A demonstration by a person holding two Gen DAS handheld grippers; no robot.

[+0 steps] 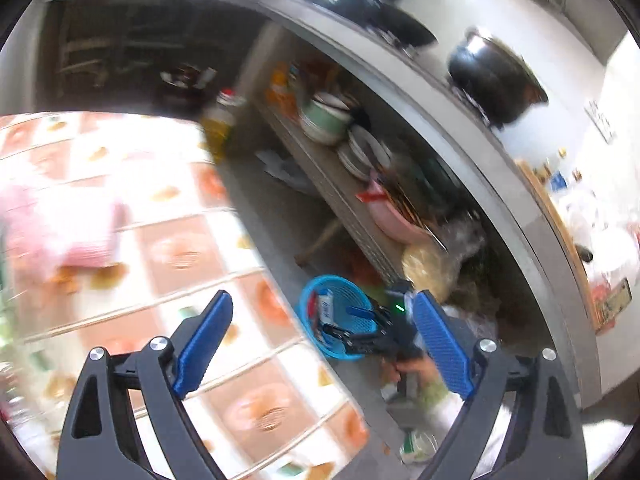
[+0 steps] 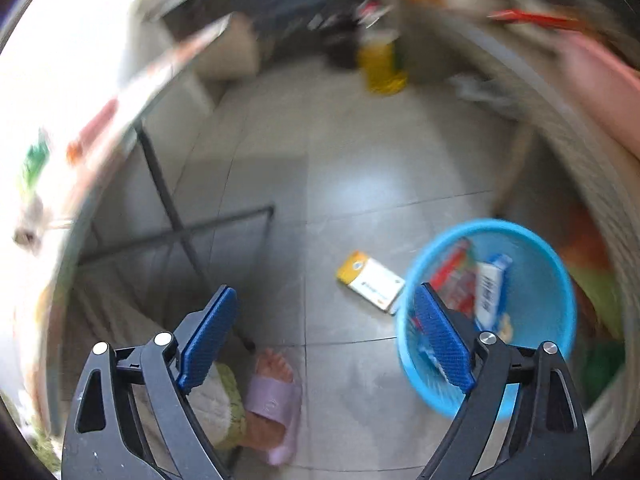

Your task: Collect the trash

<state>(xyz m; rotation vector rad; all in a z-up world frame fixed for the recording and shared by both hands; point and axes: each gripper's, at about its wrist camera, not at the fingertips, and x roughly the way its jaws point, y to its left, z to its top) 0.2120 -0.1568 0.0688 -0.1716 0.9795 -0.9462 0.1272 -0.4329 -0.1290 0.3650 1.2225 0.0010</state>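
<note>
1. Blue plastic basket sits on the grey floor at the lower right of the right wrist view. It has wrappers and a white and blue packet inside.
2. In the left wrist view the same basket is low in the middle, on the floor under a long grey counter.
3. A small white and yellow box lies flat on the floor just to the left of the basket, outside it.
4. The right gripper is spread wide with nothing between its blue pads. It points down at the floor, and its right pad covers part of the basket's left rim in the picture.
5. The left gripper is wide open too and holds nothing.
6. Through the left gripper's gap you can see the right gripper over the basket, with a hand gripping it.
7. A foot in a pink slipper stands at the bottom of the right wrist view.
8. A table with an orange and white checked cloth fills the left side of the left wrist view.
9. A shelf under the counter holds bowls and plates. A black pot sits on top, upper right.
10. A yellow bottle stands on the floor near the top of the right wrist view. It looks blurry.
</note>
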